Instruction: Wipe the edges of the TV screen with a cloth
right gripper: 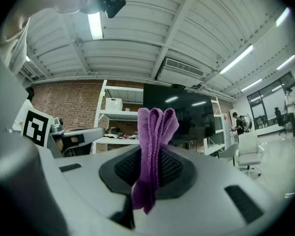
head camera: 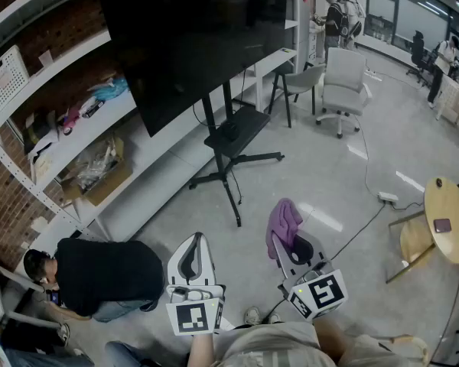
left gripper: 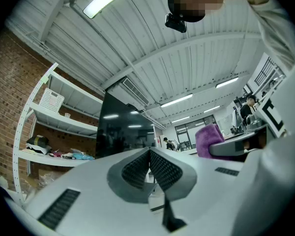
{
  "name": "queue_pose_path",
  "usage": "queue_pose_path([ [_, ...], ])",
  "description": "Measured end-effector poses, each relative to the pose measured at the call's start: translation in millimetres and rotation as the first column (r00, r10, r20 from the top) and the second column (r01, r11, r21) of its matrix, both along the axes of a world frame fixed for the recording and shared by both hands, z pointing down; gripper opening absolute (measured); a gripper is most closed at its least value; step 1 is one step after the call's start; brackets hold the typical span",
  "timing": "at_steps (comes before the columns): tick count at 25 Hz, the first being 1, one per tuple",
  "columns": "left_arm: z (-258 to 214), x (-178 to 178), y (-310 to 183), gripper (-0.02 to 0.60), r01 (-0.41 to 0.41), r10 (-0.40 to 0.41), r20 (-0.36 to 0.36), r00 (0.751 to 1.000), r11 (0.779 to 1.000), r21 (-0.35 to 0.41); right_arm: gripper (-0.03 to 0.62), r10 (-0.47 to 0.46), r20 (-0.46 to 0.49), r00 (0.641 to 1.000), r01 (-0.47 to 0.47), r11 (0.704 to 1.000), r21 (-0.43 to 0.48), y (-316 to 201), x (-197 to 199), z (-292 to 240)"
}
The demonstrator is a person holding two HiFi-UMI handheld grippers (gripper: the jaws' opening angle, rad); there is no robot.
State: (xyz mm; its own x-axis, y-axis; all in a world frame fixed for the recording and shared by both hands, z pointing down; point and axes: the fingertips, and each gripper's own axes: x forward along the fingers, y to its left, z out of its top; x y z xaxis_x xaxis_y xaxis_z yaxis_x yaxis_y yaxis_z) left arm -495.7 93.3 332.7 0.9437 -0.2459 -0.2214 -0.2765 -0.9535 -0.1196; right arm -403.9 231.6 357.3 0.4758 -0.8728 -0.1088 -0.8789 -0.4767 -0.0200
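A large black TV screen (head camera: 191,29) stands on a wheeled stand (head camera: 233,140) ahead of me; it also shows dark in the left gripper view (left gripper: 123,132) and the right gripper view (right gripper: 187,117). My right gripper (head camera: 284,232) is shut on a purple cloth (head camera: 283,222), whose folds stick up between the jaws (right gripper: 155,132). My left gripper (head camera: 193,254) is shut with nothing in it, jaws pressed together (left gripper: 149,168). Both grippers are held low, well short of the TV.
White shelving (head camera: 69,128) with boxes and clutter runs along the brick wall behind the TV. A person in black (head camera: 99,277) crouches at the lower left. A white office chair (head camera: 343,82) stands at the back right, a round wooden table (head camera: 450,220) at the right. A cable (head camera: 367,220) crosses the floor.
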Motion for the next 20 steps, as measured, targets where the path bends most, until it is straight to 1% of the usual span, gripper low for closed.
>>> queue_pose_path([
  [14, 11, 4, 19, 0.014, 0.025, -0.024, 0.02, 1.0, 1.0, -0.013, 0.064, -0.021, -0.013, 1.0, 0.021, 1.0, 0.004, 19, 5, 6],
  [20, 29, 7, 33, 0.014, 0.044, -0.044, 0.051, 0.998, 0.999, -0.004, 0.064, -0.028, 0.01, 1.0, 0.028, 0.999, -0.015, 37, 17, 27],
])
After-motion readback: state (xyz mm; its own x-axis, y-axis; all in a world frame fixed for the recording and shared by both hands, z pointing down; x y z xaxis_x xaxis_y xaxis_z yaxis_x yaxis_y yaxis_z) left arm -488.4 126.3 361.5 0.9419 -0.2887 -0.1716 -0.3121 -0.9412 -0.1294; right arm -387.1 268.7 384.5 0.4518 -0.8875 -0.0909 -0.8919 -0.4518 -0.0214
